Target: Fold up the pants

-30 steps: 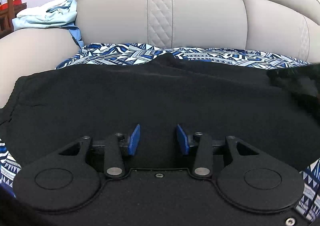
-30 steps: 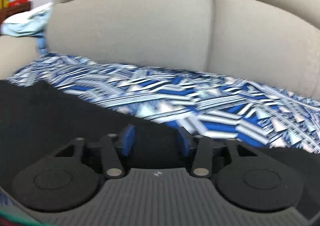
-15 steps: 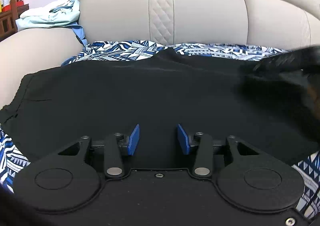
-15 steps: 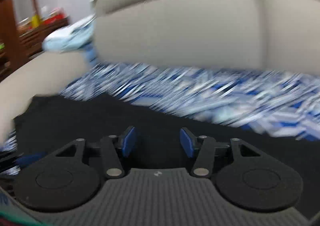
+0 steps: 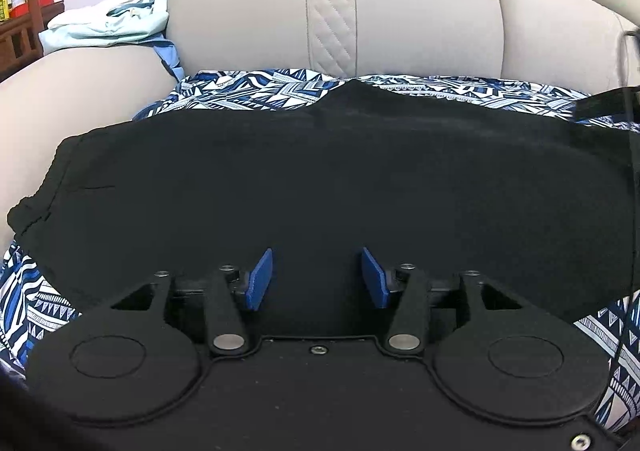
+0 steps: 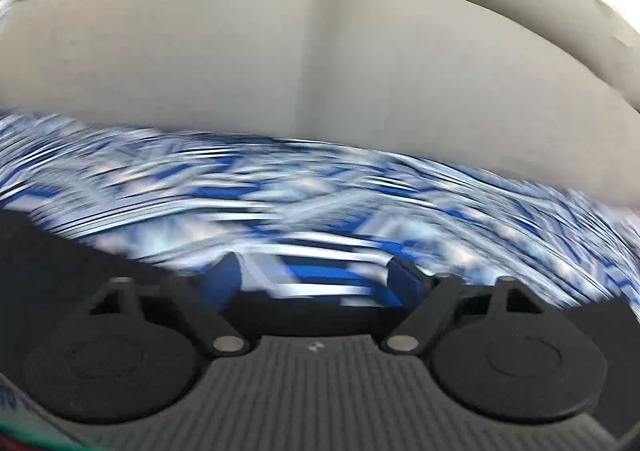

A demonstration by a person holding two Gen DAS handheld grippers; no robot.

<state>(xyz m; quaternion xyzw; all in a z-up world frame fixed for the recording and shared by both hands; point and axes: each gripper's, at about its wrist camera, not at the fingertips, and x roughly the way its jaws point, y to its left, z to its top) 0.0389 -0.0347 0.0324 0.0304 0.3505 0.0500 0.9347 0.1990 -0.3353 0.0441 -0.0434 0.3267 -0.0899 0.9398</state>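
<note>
Left wrist view: the left gripper point(image 5: 316, 277) points down at the black pants point(image 5: 320, 187), which lie flat across the patterned blue-and-white cover point(image 5: 272, 89) on the beige sofa point(image 5: 400, 11). Its blue fingers point(image 5: 258, 279) stand apart, having just been opening, with pants fabric ahead of and below them but nothing pressed between them. A light blue garment point(image 5: 108, 25) rests on the sofa arm, far left of the fingers. Right wrist view, blurred: the right gripper point(image 6: 316, 283) has its fingers point(image 6: 404, 277) spread wide, having just been opening, with nothing between them. The patterned cover lies ahead of these fingers; the pants point(image 6: 48, 255) lie to their left.
</note>
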